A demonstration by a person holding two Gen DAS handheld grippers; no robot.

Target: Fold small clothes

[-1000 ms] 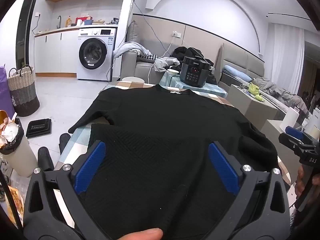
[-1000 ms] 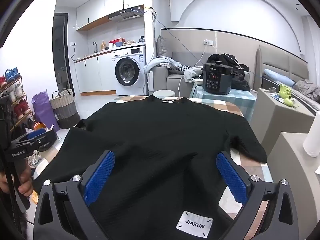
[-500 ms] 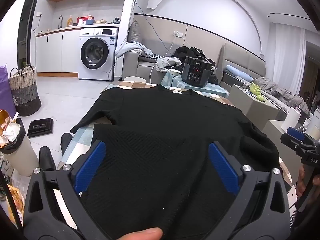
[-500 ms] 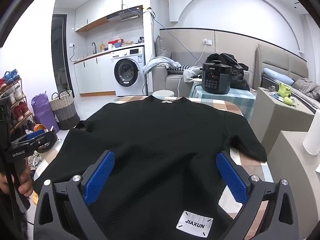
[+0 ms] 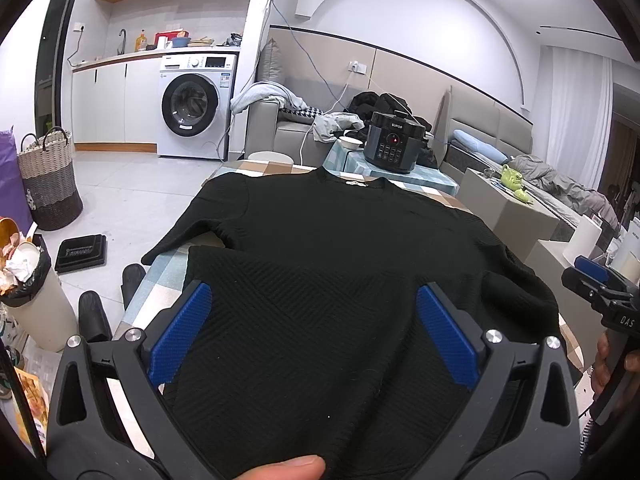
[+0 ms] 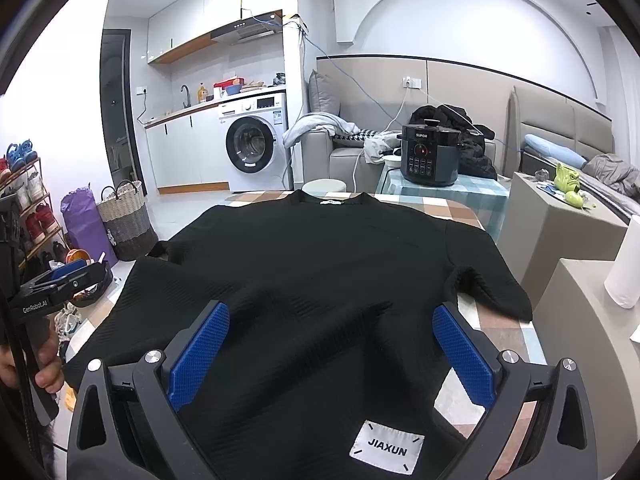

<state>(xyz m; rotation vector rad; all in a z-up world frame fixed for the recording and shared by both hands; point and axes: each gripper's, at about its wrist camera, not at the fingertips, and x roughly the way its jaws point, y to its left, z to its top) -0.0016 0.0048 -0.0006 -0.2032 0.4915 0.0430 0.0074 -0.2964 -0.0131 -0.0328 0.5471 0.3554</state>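
left tool: the left tool has its blue pads spread wide and nothing pinched between them. It hangs low over the hem end of the sweater, toward the left side.
left sleeve: the left sleeve runs out past the tabletop edge on that side, so the left tool is the nearer one to it. Looks folded partway back under the body, can't say for sure.
sweater: the black sweater lies flat and face down-ish on the tabletop, collar at the far end, hem at the near end under both tools. So its long axis runs straight away from the tools, and any side-to-side fold means reaching out sideways from where they sit.
fabric: chunky knit with a zigzag or herringbone rib, matte, soft and floppy. My guess is it drapes rather than holds a crease. There's a raised wrinkle between the right tool's pads.
label: white patch reading JIAXUN near the hem, right by the right tool.
right tool: the right tool is also gaping wide, gripping nothing, over the hem toward the right side.
right sleeve: short-looking right sleeve lies on the checked tabletop, closest to the right tool.
progress: reads to me like barely started, body not yet folded.
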